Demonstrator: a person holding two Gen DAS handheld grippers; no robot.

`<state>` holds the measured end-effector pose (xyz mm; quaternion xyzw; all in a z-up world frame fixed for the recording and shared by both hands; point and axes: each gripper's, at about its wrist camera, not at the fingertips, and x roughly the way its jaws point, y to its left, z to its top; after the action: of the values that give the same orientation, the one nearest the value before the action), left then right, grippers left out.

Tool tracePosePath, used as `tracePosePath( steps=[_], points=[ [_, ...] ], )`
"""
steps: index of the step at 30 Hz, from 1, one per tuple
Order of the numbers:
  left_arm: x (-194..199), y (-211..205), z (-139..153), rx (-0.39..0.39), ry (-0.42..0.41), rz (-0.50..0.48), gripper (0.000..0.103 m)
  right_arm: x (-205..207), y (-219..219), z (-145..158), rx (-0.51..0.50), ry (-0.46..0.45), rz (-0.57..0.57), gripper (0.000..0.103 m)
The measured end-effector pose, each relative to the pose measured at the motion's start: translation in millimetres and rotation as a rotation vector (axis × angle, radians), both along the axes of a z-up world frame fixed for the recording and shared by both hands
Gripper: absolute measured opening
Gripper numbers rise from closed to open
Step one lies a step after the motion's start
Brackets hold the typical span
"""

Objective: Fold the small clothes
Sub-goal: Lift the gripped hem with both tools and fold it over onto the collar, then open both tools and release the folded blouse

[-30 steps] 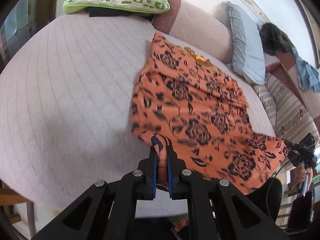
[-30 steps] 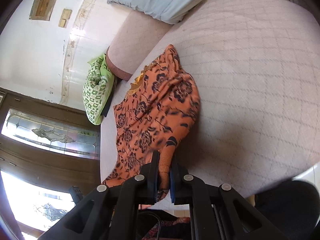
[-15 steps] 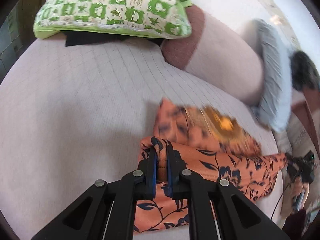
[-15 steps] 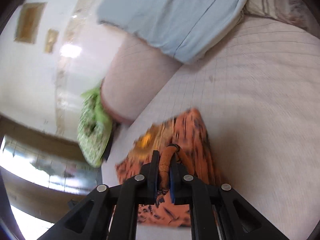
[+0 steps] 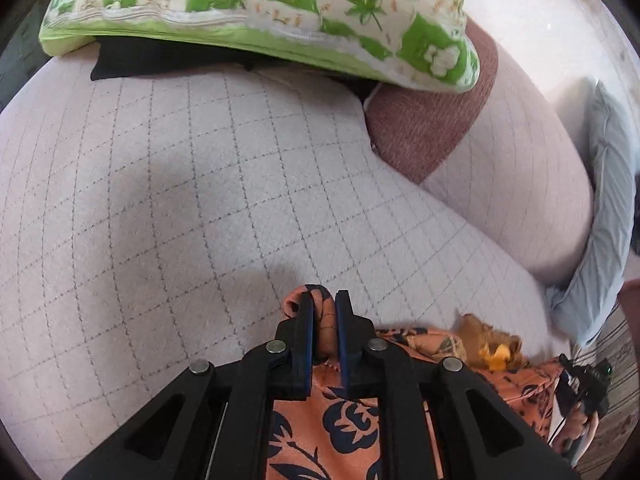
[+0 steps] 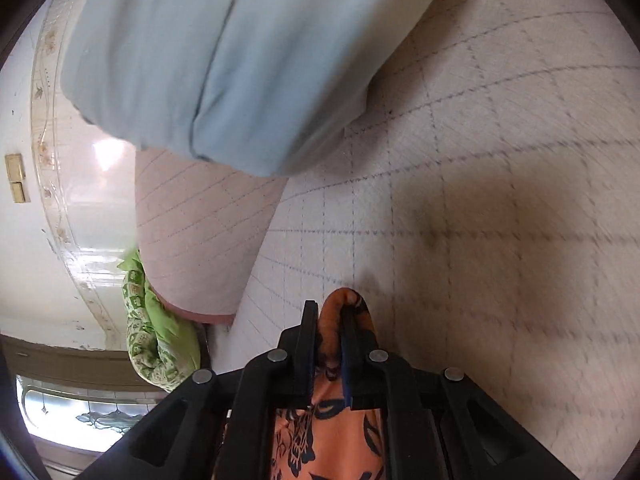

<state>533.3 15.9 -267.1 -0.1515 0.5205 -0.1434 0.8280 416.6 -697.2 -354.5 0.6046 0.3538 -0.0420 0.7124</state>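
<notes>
While both tools (image 5: pixel 321 304) (image 6: pixel 329 314) clamp orange garment (image 5: pixel 344 424) edge (bunched), open bedspread (image 5: pixel 192 208) ahead.

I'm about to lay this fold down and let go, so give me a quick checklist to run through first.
1. Left claw grips the orange floral garment: ok, cloth bunched between its fingers.
2. Right claw grips the same garment: ok, a fold is pinched there.
3. Bed surface ahead of the left claw free of other items: ok.
4. Room before the green pillow and blue pillow: ok on the left; the blue pillow looms close on the right.
5. Folded edge aligned with the lower layer: cannot tell, the claws hide it.
6. Cloth smooth underneath: cannot tell.
</notes>
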Motion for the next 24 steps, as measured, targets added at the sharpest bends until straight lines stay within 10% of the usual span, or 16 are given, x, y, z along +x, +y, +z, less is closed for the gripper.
tracePosePath(
  steps=[4,6,7,10,15,18,24],
  points=[
    [-15,6,21,0.104,-0.130,0.027,0.015,-14,-9,19,-0.054,-0.090,-0.014,0.021],
    [-19,15,34,0.093,-0.183,0.072,0.021,-35,-21,30,-0.052,-0.141,-0.136,0.071],
    [-23,23,43,0.071,-0.200,0.106,0.023,-49,-26,37,-0.049,-0.178,-0.210,0.076],
    [-41,19,59,0.094,-0.206,0.044,0.030,-64,-17,66,-0.142,-0.212,-0.177,0.076],
    [-109,-35,44,0.229,-0.209,-0.236,0.057,-44,73,107,-0.438,-0.151,0.230,0.058],
    [-133,-52,6,0.338,-0.148,-0.270,0.057,-25,135,94,-0.473,-0.072,0.408,0.038],
    [-139,-39,-18,0.411,-0.129,-0.201,0.074,-35,203,35,-0.639,0.110,0.581,0.039]
  ],
)
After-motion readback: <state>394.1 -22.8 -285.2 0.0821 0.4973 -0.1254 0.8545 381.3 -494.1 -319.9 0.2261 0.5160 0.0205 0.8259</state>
